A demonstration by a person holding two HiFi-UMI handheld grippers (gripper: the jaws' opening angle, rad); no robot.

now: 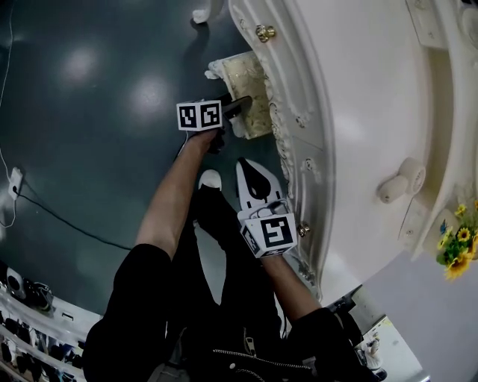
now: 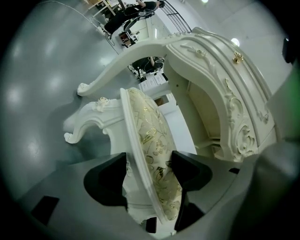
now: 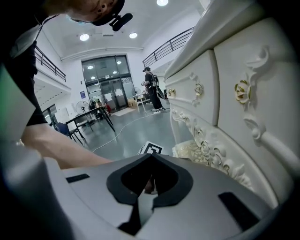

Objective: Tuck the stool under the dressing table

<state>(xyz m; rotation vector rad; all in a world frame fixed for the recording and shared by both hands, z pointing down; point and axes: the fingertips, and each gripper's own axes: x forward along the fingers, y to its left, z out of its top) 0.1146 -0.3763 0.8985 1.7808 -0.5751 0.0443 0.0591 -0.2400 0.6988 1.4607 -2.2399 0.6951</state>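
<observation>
The stool [image 1: 250,93], white-framed with a cream and gold cushion, stands at the front of the white carved dressing table [image 1: 351,112], its far side beneath the table's edge. My left gripper [image 1: 236,110] is shut on the stool's near seat edge. In the left gripper view the two black pads [image 2: 190,171] clamp the cushion and frame [image 2: 150,140], with the dressing table's [image 2: 220,98] kneehole just beyond. My right gripper [image 1: 246,166] hovers shut and empty beside the table's front, nearer to me. In the right gripper view its jaws [image 3: 149,185] are closed, and the stool [image 3: 190,151] shows beyond them.
A curved table leg [image 1: 205,11] stands on the dark floor beyond the stool. A cable [image 1: 60,220] crosses the floor at the left, near a low shelf [image 1: 30,328]. Yellow flowers [image 1: 459,250] and a pale roll [image 1: 399,179] rest on the tabletop. Chairs [image 3: 89,117] stand far off.
</observation>
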